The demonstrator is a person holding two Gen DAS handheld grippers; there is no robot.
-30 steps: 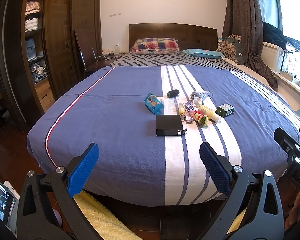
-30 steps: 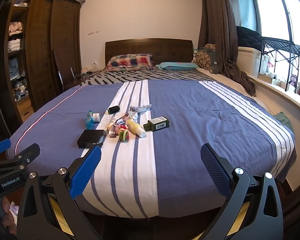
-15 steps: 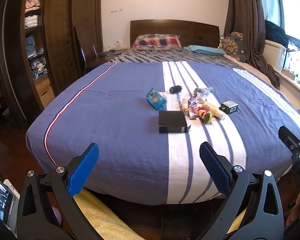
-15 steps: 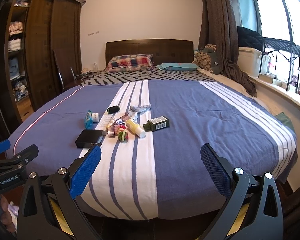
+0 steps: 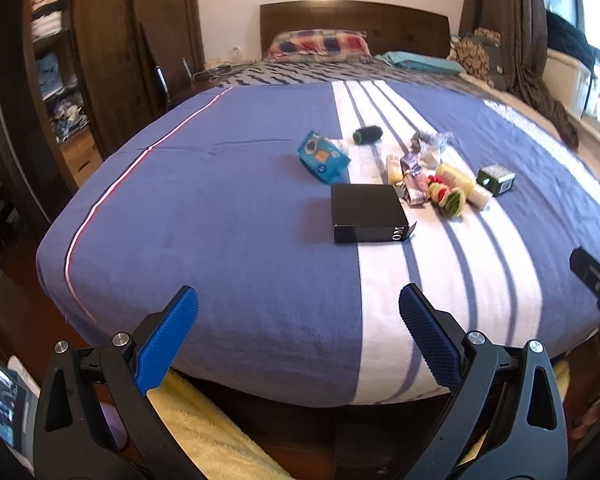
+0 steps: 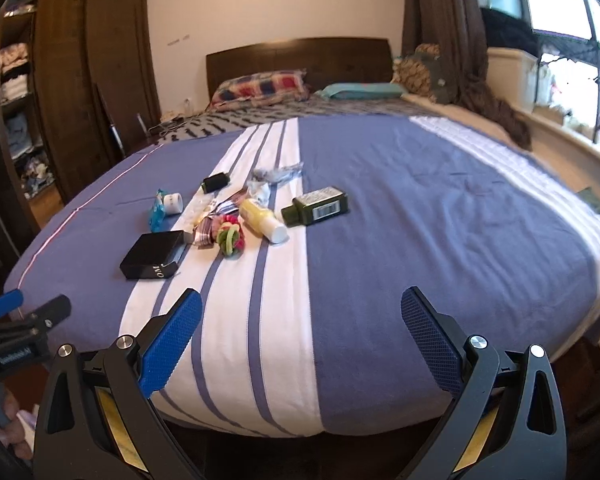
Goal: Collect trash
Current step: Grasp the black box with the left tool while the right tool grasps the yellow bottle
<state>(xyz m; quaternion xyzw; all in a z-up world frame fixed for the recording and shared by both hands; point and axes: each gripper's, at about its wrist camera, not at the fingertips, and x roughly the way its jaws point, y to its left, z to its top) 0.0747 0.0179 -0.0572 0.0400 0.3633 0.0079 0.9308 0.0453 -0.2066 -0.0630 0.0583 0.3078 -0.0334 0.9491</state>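
Left gripper (image 5: pixel 298 320), right gripper (image 6: pixel 300 322) both spread wide, empty, short of bed (image 5: pixel 220 208); litter cluster beside black box (image 5: pixel 366 212) within reach ahead.

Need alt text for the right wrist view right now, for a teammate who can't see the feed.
The open right gripper hovers at the foot of a blue and white striped bed, holding nothing. Clutter sits mid-bed: a black box, yellow bottle, green box and wrappers. The left gripper shows at the left edge.
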